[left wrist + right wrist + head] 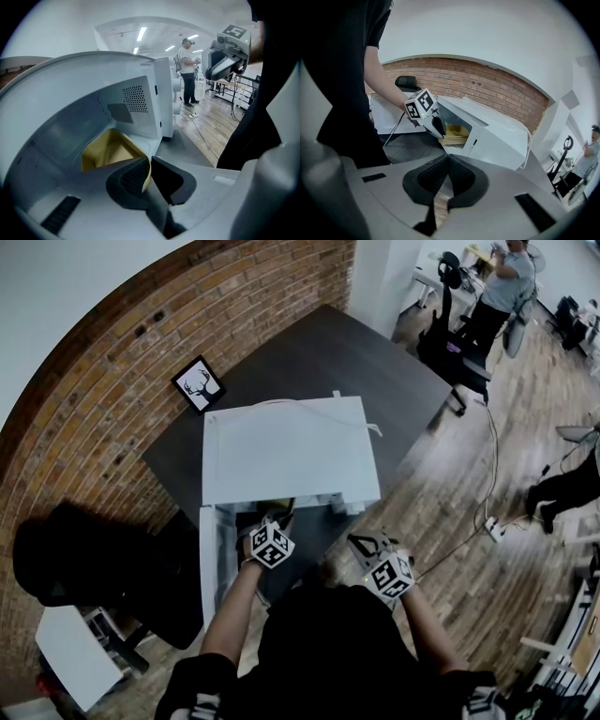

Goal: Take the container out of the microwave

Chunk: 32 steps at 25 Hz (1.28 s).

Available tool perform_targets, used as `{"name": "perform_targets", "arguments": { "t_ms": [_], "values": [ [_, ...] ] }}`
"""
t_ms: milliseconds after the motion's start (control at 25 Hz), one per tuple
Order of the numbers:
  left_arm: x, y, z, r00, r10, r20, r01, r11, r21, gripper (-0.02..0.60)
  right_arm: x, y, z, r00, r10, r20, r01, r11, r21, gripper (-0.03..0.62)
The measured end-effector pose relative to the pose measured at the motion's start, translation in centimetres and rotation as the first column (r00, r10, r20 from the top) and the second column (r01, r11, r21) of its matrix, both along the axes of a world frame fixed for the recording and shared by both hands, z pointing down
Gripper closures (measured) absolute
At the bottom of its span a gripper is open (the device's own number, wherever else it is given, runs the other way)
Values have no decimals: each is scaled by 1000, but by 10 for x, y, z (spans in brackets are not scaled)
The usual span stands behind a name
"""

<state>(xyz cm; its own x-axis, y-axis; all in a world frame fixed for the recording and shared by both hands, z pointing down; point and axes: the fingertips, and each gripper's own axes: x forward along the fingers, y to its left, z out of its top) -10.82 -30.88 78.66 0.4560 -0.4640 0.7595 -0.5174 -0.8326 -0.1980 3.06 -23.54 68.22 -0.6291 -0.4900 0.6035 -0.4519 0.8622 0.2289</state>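
The container [110,150] is an open-topped tan box. It sits inside the cavity of the microwave [291,451], at the front, near the opening. Only its own tan walls and floor show in the part of its interior that is visible.

The left gripper [150,161] reaches into the opening. Its jaws are clamped on the container's near wall, with one pad inside the rim and one outside. The right gripper [447,159] is held outside the oven, to the right of the opening and well apart from the container. Its jaws are pressed together with nothing between them.

The door [208,559] is swung fully out to the left, which leaves the front of the cavity unobstructed. The cavity's ceiling and side walls stand near the container (the perforated panel is on the right-hand wall).

The microwave stands at the near edge of a dark table [356,362], with bare tabletop behind it and to its right. A framed deer picture [199,383] leans against the brick wall [112,362]. A cable [487,474] runs across the wooden floor on the right. A person [502,282] stands in the background, well apart from the table.
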Motion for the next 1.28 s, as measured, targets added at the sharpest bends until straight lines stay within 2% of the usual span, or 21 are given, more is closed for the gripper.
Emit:
{"name": "perform_targets", "arguments": {
  "t_ms": [240, 600, 920, 1280],
  "values": [
    [1, 3, -4, 1000, 2, 2, -2, 1000, 7, 551, 4, 1, 1, 1000, 30, 9, -29, 999, -15, 594],
    [10, 16, -8, 1000, -22, -11, 22, 1000, -4, 551, 9, 8, -6, 999, -16, 32, 17, 1000, -7, 594],
    [16, 37, -14, 1000, -24, 10, 24, 1000, -7, 551, 7, 4, -18, 997, -66, 35, 65, 997, 33, 594],
    [14, 56, -18, 997, -68, 35, 68, 998, -6, 551, 9, 16, -18, 993, -112, 36, 111, 993, 31, 594]
  ]
}}
